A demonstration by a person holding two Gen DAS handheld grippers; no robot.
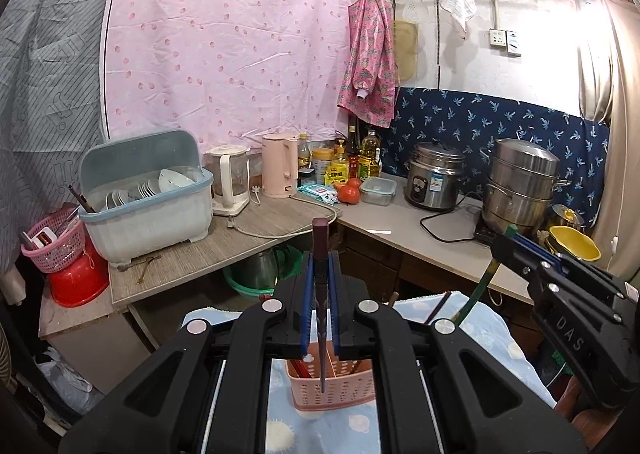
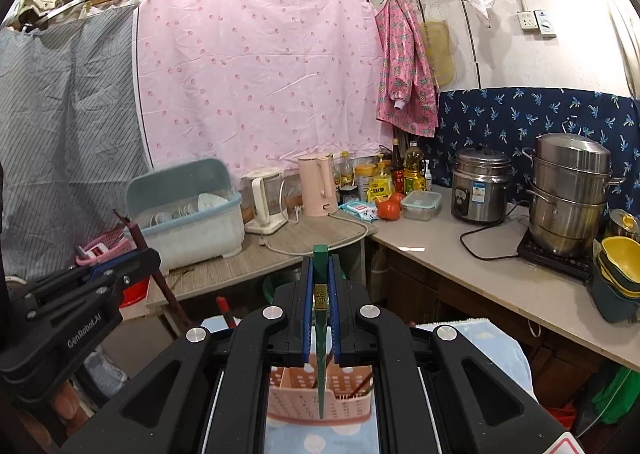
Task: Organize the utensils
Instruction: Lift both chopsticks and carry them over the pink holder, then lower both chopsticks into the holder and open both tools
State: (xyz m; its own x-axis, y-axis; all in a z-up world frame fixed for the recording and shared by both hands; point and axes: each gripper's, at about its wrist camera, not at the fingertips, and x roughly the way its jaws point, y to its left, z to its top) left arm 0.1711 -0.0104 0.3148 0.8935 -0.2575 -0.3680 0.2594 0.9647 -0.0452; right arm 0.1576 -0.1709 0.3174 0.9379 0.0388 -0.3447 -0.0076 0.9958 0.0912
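Observation:
My left gripper (image 1: 320,266) is shut on a dark maroon chopstick (image 1: 320,250), held upright with its tip over the pink perforated utensil holder (image 1: 334,390). My right gripper (image 2: 320,274) is shut on a green chopstick (image 2: 320,266), its tip also over the pink holder (image 2: 320,398). The holder stands on a light blue cloth (image 1: 344,430) and has a few chopsticks in it. The right gripper shows in the left wrist view (image 1: 516,250) with the green chopstick. The left gripper shows in the right wrist view (image 2: 132,266) with the maroon chopstick.
A wooden table (image 1: 256,230) holds a dish rack (image 1: 148,194), a blender jug (image 1: 228,178) and a pink kettle (image 1: 280,164). The counter (image 1: 404,222) carries bottles, tomatoes, a rice cooker (image 1: 436,178) and a steamer pot (image 1: 520,182). A pink basket (image 1: 56,238) sits left.

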